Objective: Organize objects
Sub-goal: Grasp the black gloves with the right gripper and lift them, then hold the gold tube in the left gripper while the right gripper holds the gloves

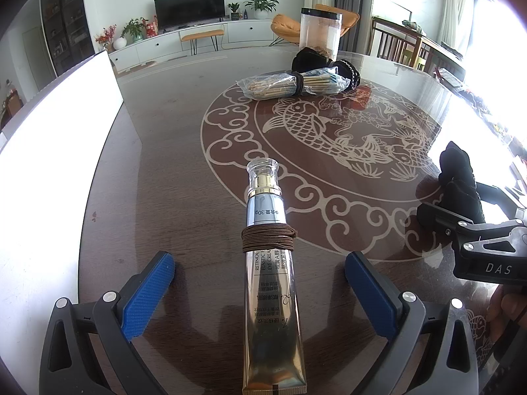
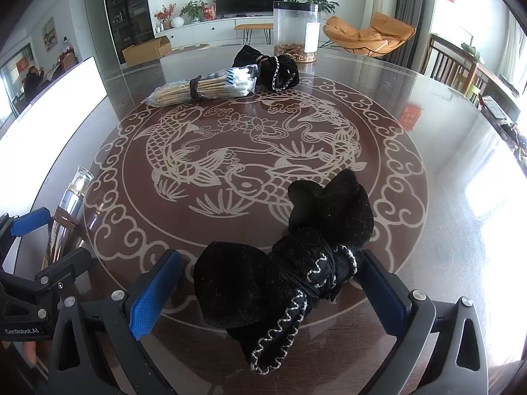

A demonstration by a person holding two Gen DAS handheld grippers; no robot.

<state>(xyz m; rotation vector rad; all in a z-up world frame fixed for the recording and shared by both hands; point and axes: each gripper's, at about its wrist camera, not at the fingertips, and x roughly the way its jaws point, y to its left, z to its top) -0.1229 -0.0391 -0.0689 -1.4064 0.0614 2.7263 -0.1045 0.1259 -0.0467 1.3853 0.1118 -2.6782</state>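
The left gripper is straddling the cream tube, fingers spread; the right gripper is likewise released around the black pouch. Center each before squeezing, I'd judge.

Tube left of pouch; swab bundle behind both

The table is open around the fish medallion. Beyond it lie swabs, a pouch and a jar; a white box walls its left.
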